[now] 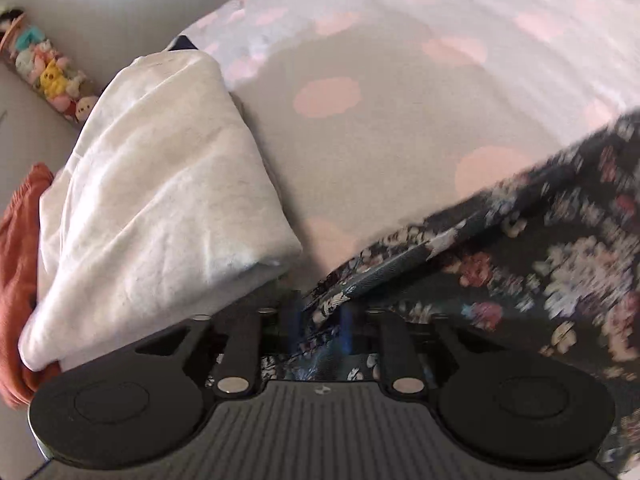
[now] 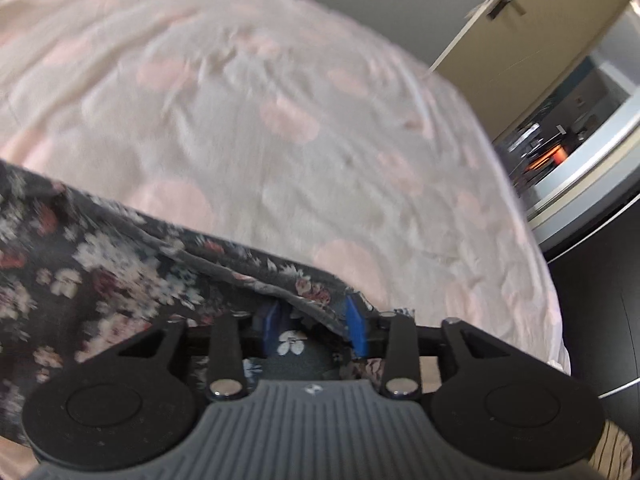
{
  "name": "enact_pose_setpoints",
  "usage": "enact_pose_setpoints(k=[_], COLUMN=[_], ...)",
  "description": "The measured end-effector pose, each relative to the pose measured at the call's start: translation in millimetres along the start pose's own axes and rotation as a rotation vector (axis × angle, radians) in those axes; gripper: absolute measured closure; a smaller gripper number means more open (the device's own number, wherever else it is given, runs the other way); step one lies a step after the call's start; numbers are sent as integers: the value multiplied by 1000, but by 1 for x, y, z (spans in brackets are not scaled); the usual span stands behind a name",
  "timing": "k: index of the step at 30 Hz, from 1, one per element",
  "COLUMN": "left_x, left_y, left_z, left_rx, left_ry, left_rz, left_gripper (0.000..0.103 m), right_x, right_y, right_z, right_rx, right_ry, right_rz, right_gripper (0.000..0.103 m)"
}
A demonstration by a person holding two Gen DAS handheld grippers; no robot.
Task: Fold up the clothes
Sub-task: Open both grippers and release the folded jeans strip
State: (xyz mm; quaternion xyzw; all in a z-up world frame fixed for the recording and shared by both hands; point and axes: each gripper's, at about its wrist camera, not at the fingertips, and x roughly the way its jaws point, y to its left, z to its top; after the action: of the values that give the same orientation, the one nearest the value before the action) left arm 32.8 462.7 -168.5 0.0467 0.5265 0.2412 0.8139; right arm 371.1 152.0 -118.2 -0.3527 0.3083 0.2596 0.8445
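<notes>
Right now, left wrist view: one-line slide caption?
Left gripper pinches the floral garment over a spotted bedsheet, beside a folded white garment.

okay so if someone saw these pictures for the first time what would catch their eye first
Likely the dark floral garment, stretched over the pink-spotted bedsheet with both grippers gripping its near edge: left gripper, right gripper. Next, the folded white garment at left, lying on something orange.

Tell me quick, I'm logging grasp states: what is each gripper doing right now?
Left gripper: closed on the dark floral garment.
Right gripper: fabric of the same garment lies between its blue pads, but a gap shows; cannot tell whether it is clamped.
</notes>
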Motion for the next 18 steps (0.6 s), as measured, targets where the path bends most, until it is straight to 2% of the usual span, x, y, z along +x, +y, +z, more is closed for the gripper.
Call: enact_pose_setpoints(k=[1, 2, 5, 10, 14, 18], left_x=[-7, -14, -38, -74, -96, -113], left_y=[3, 6, 12, 30, 50, 64], left_z=[-1, -2, -8, -23, -59, -108], left_rx=[-19, -34, -39, -81, -218, -352], left_ry=[-21, -40, -78, -110, -114, -130], left_rz=[-15, -27, -36, -16, -11, 29], left_gripper=[55, 51, 50, 50, 50, 50], right_x=[-13, -26, -62, -105, -127, -138], right_y=[6, 12, 32, 76, 110, 128], right_z=[-5, -9, -24, -55, -81, -91], right_rx=[13, 26, 65, 189, 273, 261], right_ry=[-28, -56, -123, -148, -149, -169], right_rz=[6, 13, 59, 161, 218, 189], right_gripper=[60, 59, 56, 55, 55, 55])
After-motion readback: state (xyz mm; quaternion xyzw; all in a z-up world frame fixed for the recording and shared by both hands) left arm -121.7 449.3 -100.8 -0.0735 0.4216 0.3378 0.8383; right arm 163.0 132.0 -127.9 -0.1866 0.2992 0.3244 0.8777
